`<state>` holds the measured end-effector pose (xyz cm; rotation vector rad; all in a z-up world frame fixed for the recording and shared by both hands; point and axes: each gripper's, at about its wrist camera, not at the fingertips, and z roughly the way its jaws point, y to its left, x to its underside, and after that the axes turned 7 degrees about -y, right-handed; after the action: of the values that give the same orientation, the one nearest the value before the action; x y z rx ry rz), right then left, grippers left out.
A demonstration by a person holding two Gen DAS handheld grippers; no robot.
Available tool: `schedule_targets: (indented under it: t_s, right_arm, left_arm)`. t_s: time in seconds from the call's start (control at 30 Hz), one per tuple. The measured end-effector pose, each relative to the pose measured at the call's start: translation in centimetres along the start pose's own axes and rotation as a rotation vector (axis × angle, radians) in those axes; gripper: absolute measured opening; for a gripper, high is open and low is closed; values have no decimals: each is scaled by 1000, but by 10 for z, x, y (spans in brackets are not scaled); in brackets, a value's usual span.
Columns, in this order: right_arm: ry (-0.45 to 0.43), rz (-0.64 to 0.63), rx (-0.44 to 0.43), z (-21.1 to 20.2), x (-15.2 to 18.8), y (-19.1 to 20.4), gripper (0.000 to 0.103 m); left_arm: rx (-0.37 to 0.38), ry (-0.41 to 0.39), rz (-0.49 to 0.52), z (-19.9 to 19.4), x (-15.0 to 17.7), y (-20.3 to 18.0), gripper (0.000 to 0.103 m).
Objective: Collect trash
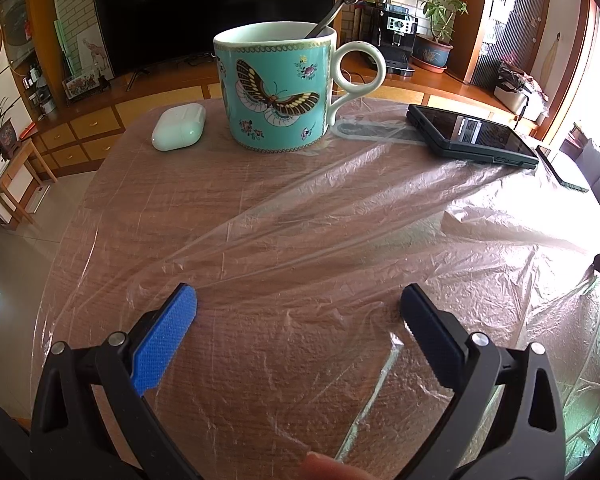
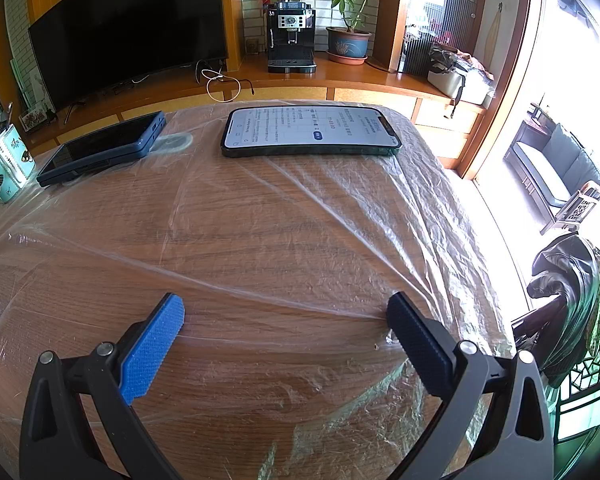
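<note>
A clear plastic sheet (image 1: 340,208) (wrinkled) is spread over the wooden table (image 2: 260,216). Both the left gripper (image 1: 299,298) and the right gripper (image 2: 286,306) are held spread wide, empty; a butterfly mug (image 1: 276,88) is seen at twelve o'clock.

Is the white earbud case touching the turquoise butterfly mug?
Apart. The left wrist view shows bare film-covered tabletop between the white earbud case and the turquoise butterfly mug.

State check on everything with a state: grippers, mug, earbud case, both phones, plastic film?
left gripper: open, holding nothing
right gripper: open, holding nothing
mug: upright, spoon standing in it
earbud case: closed, lying flat
dark phone: screen off
second phone: screen on, face up
plastic film: spread over the table, wrinkled, under the mug and phones
</note>
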<state>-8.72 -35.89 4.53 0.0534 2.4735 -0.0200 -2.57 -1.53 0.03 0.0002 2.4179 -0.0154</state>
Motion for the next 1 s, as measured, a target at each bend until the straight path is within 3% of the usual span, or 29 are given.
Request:
schedule_targets:
  t_s: [1.0]
  right_arm:
    - [0, 0, -1, 0, 0, -1, 99]
  left_arm:
    - [-6, 1, -8, 15, -19, 4, 101]
